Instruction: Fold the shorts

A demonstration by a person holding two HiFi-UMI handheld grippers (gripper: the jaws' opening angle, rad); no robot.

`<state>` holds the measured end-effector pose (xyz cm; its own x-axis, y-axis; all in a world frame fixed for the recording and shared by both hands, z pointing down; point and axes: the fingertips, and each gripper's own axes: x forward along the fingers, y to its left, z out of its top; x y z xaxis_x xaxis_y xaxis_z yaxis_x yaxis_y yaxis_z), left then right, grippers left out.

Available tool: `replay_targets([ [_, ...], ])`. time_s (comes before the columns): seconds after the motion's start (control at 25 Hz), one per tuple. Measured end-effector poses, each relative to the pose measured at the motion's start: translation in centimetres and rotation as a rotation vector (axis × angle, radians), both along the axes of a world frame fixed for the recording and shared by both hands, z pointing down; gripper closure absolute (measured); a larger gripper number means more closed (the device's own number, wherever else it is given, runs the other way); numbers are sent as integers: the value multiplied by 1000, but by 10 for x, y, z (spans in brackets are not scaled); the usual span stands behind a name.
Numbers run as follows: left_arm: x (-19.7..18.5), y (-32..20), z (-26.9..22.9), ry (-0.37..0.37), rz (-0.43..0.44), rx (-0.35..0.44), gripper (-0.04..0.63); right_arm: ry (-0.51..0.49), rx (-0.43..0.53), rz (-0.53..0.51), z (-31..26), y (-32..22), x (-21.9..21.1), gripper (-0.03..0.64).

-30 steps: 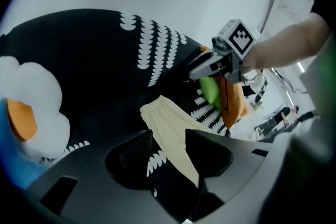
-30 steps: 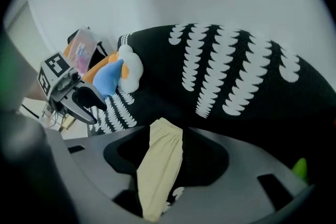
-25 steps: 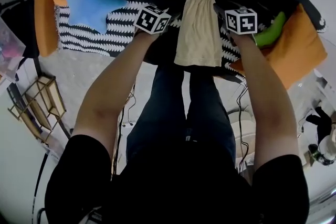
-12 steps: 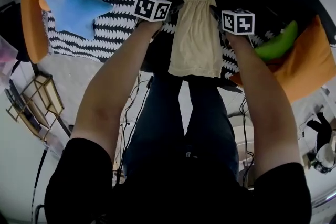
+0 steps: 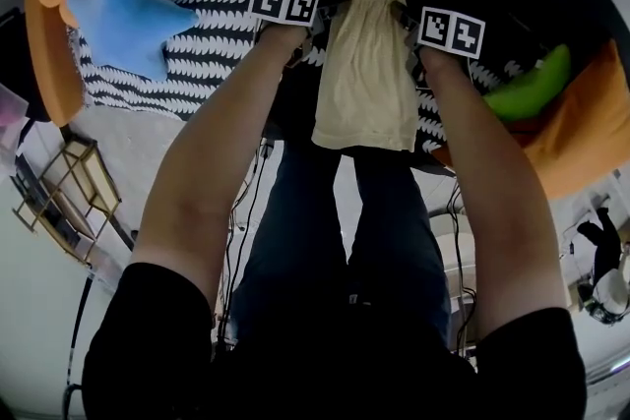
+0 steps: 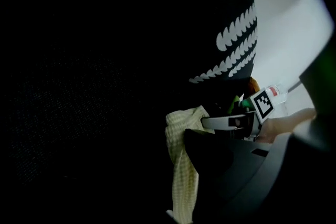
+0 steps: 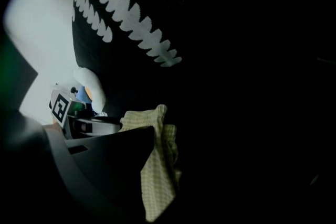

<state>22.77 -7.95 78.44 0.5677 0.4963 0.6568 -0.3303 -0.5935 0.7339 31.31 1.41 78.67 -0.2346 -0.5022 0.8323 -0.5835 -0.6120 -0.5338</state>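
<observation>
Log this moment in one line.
left gripper: shut on shorts waistband corner | right gripper: jaws just been closing on opposite corner | shorts: spanning both grippers

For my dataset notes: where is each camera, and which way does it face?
Head view: on the head, facing steeply down; forearms, legs, left tool, right tool, pale yellow fabric shorts.
Left gripper view: on left tool, along its jaws; shorts, right tool.
Right gripper view: on right tool, along jaws that just closed further on shorts.
All share the shorts.

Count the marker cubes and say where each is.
2. The left cube sits beside the shorts' left top corner; the right cube beside their right top corner. None seems hidden.
</observation>
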Motion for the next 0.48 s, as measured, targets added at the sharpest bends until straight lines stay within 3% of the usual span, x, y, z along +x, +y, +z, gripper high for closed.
replay_targets([
  [0.16, 0, 2, 4, -25, -13, -66, 403, -73, -20, 31, 5, 0, -4, 497],
  [0.24, -1, 6, 4, -35, 14, -75, 447, -96, -30, 11, 7, 0, -6, 514],
  [0.48, 4, 7, -5, -22, 131, -15, 532, -113, -2, -90, -5, -9, -5, 566],
])
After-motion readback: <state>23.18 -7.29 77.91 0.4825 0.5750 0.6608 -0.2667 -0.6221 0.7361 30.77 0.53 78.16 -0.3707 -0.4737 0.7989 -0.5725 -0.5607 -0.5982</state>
